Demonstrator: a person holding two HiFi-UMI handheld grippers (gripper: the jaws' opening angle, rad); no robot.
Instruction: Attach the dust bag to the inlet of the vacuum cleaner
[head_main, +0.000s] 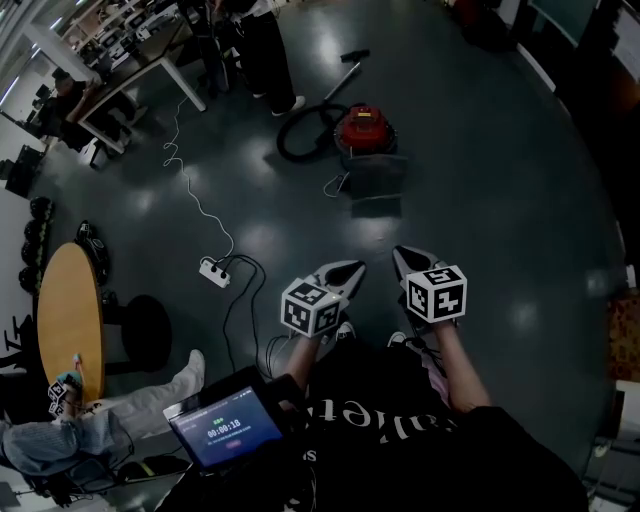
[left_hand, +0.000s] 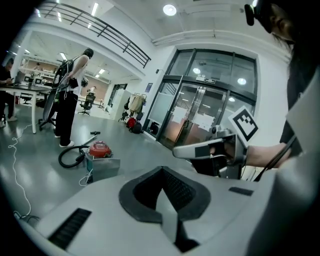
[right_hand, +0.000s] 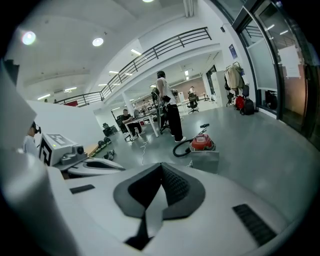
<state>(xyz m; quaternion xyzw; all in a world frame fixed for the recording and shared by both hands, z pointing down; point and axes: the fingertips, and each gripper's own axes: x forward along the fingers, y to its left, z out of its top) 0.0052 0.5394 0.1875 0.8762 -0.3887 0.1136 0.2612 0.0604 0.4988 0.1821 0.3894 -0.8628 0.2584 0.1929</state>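
A red vacuum cleaner (head_main: 364, 128) with a black hose (head_main: 300, 131) stands on the dark floor well ahead of me. A grey dust bag (head_main: 378, 180) lies just in front of it, on my side. Both also show small in the left gripper view, vacuum cleaner (left_hand: 100, 149) and dust bag (left_hand: 102, 168), and in the right gripper view, vacuum cleaner (right_hand: 201, 142) and dust bag (right_hand: 205, 160). My left gripper (head_main: 358, 267) and right gripper (head_main: 399, 253) are held side by side, both shut and empty, pointing toward the vacuum and still far short of it.
A white power strip (head_main: 214, 271) with a cable lies on the floor to the left. A person (head_main: 268, 50) stands beyond the vacuum near a desk (head_main: 140, 70). A round wooden table (head_main: 68, 320) is at my left, a tablet (head_main: 222, 430) at my waist.
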